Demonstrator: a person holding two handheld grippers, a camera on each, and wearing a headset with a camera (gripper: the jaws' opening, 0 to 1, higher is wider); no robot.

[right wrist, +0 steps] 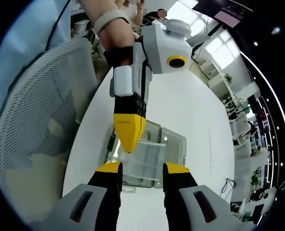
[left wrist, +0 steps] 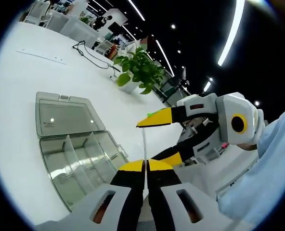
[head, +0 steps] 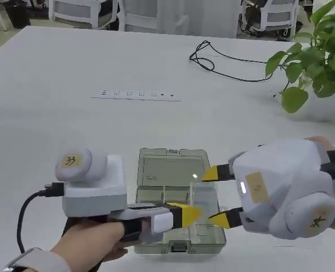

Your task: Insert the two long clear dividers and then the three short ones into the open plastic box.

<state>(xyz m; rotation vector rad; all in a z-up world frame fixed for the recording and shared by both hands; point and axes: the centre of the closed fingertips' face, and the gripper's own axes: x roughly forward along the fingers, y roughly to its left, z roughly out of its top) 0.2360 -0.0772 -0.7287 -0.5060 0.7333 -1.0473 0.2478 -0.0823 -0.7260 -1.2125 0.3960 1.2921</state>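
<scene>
The open plastic box [head: 156, 241] lies at the table's near edge, its lid [head: 173, 167] folded flat toward the back. In the left gripper view two clear dividers [left wrist: 68, 153] stand lengthwise in the box [left wrist: 51, 166]. My left gripper [head: 191, 214] reaches over the box from the left, shut on a thin clear divider [left wrist: 144, 142] that sticks up edge-on from its jaws [left wrist: 145, 166]. My right gripper [head: 218, 195] faces it from the right, open, its yellow fingertips [head: 213, 173] above and below the divider. In the right gripper view the left gripper [right wrist: 128, 142] hangs over the box [right wrist: 147, 161].
A potted plant [head: 314, 62] stands at the far right, with a black cable [head: 224, 62] looping beside it. A pale strip [head: 136, 94] lies mid-table. Chairs [head: 82, 11] line the far edge. A mesh chair [right wrist: 36, 120] is at the near side.
</scene>
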